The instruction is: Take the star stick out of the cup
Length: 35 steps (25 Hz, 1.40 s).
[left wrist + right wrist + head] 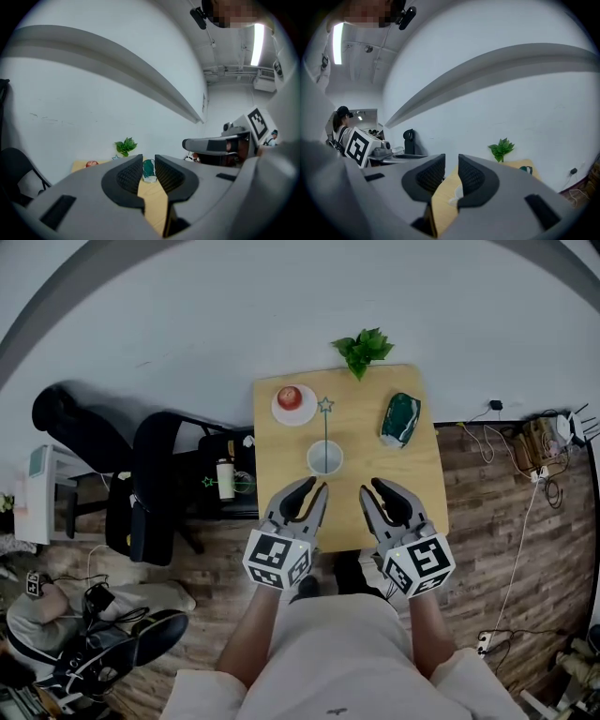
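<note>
A white cup (324, 457) stands near the middle of a small wooden table (412, 484). The star stick (325, 427) stands in it, its green outlined star (325, 405) on the far side above the rim. My left gripper (317, 485) hovers just short of the cup, a little to its left. My right gripper (369, 487) is level with it on the cup's right. Both have a narrow gap between the jaws and hold nothing. In the right gripper view part of the cup (457, 194) shows through the gap of my right gripper (451, 171). The star (116, 157) is barely visible past my left gripper (149, 171).
A red apple (291, 397) lies on a white plate (306, 414) at the table's far left. A green pouch (400, 418) lies at the far right, a leafy plant (363, 348) at the far edge by the wall. Black chairs (141, 484) crowd the table's left; cables (525, 456) trail right.
</note>
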Each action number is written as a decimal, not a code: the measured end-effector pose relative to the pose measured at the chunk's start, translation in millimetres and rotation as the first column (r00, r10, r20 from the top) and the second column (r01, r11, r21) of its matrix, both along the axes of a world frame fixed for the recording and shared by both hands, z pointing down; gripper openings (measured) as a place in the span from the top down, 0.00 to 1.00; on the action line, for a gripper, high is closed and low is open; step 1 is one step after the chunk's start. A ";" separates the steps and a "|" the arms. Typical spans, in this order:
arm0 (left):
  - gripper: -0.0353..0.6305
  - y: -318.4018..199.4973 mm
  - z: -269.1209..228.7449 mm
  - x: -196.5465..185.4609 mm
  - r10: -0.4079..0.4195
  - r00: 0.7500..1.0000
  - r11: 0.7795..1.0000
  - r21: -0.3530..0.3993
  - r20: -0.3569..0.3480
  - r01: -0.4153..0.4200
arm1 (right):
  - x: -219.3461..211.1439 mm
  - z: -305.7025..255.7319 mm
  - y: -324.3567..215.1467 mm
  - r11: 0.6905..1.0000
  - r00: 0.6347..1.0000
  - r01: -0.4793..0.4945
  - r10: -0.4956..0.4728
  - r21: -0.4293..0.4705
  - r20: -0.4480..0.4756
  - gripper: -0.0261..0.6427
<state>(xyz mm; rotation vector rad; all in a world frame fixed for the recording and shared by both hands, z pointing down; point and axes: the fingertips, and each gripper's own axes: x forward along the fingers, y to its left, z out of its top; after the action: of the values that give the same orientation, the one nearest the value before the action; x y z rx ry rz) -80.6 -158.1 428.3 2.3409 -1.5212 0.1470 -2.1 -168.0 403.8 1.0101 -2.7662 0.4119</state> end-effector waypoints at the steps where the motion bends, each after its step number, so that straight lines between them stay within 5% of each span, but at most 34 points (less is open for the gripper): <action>1: 0.85 -5.7 3.5 2.3 -0.007 1.000 1.000 -0.005 0.005 0.007 | 2.2 1.5 -5.6 1.000 1.000 0.008 -0.008 -0.003 0.004 0.85; 17: 0.85 -56.8 50.6 21.4 -0.150 0.988 0.985 -0.078 0.033 0.152 | 25.3 35.4 -63.2 0.990 0.992 0.129 -0.129 -0.063 0.008 0.85; 35: 0.85 -90.0 99.7 -10.2 -0.151 0.987 0.978 -0.138 0.051 0.157 | 5.6 47.9 -76.3 0.990 0.990 0.124 -0.128 -0.066 -0.054 0.85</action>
<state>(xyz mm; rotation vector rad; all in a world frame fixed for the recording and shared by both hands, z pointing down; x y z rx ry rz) -90.9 -248.1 528.1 2.1138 -1.6473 0.2562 3.5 -244.2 451.6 0.8147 -2.7283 0.4408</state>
